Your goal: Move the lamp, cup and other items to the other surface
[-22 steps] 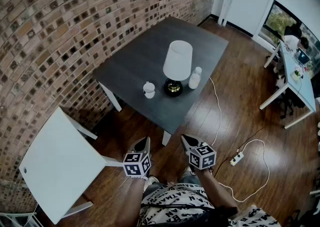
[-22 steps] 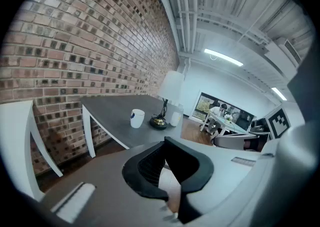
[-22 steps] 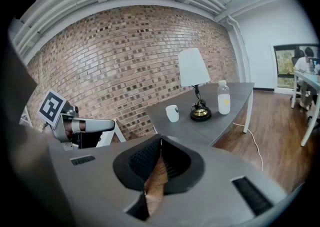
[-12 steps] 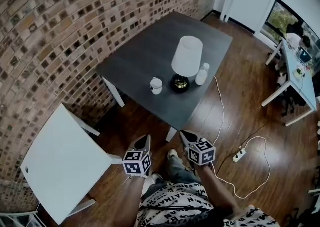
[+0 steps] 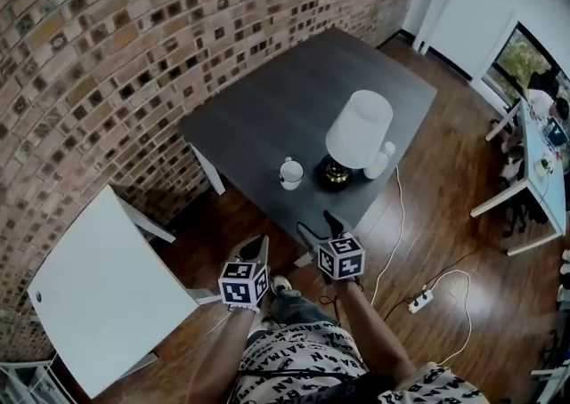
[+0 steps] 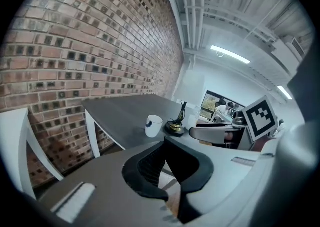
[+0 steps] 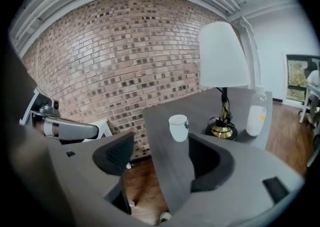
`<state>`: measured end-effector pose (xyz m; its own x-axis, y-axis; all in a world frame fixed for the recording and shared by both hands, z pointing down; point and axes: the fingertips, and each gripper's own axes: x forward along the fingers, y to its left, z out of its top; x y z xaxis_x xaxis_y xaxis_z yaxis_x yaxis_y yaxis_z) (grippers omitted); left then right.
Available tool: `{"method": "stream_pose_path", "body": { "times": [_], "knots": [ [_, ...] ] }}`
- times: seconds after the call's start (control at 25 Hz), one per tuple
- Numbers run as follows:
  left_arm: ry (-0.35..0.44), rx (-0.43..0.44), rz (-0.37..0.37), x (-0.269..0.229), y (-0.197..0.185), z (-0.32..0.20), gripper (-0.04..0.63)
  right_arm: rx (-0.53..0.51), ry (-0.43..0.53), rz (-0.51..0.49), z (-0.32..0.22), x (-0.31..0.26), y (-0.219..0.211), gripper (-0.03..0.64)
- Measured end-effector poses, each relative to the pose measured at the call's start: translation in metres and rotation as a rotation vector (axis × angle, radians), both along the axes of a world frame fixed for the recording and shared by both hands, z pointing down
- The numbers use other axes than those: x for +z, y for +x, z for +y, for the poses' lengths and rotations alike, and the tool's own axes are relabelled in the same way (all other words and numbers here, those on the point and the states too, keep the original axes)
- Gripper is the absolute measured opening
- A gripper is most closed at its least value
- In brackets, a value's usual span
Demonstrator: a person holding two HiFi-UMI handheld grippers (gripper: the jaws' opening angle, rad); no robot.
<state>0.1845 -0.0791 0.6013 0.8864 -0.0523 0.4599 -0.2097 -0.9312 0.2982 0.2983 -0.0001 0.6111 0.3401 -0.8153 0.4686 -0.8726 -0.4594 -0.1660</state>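
1. tables first: dark table [image 5: 267, 100] stands ahead of me along the brick wall [image 5: 107, 55], carrying every item on its near right part. white table [image 5: 98, 295], which i take for the other surface, sits low on my left.
2. lamp [image 5: 358, 131] stands upright close to the near edge, white shade over a dark base, its cord [image 5: 394, 215] dropping to the floor.
3. right gripper [image 5: 318, 224] hangs just short of that edge, jaws spread wide with nothing between the pads. left gripper [image 5: 256, 246] sits lower, jaws pressed together and empty.
4. bottle [image 5: 378, 162] stands just right of the lamp base.
5. cup [image 5: 291, 173] stands left of the base, apart from it.
6. step, as i judge it: the approach, with nothing moved yet. next i'd reach the right gripper forward over the edge to the cup, the nearest piece, and close on its wall.
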Motion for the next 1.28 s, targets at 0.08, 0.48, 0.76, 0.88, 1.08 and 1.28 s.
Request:
{"method": "stream_pose_path", "body": {
  "times": [0.08,0.48,0.76,0.88,1.08,1.28],
  "knots": [
    [-0.007,-0.006,-0.011,0.005,0.015,-0.010,0.000,-0.012,-0.016,0.001,-0.019,0.007,0.017,0.394],
    [-0.028,-0.038,-0.048,0.039,0.074,-0.046,0.000,-0.047,-0.097,0.020,-0.100,0.055,0.090,0.477],
    [-0.043,-0.067,-0.069,0.059,0.087,-0.065,0.000,-0.057,-0.134,0.016,-0.133,0.087,0.116,0.502],
    [-0.052,-0.074,-0.079,0.068,0.088,-0.072,0.000,-0.062,-0.137,0.028,-0.143,0.095,0.119,0.500],
    [-0.064,-0.081,-0.098,0.079,0.091,-0.080,0.000,-0.063,-0.156,0.034,-0.151,0.106,0.125,0.499],
    [-0.077,-0.084,-0.110,0.083,0.093,-0.084,0.000,-0.068,-0.161,0.046,-0.154,0.106,0.129,0.474]
  ]
}}
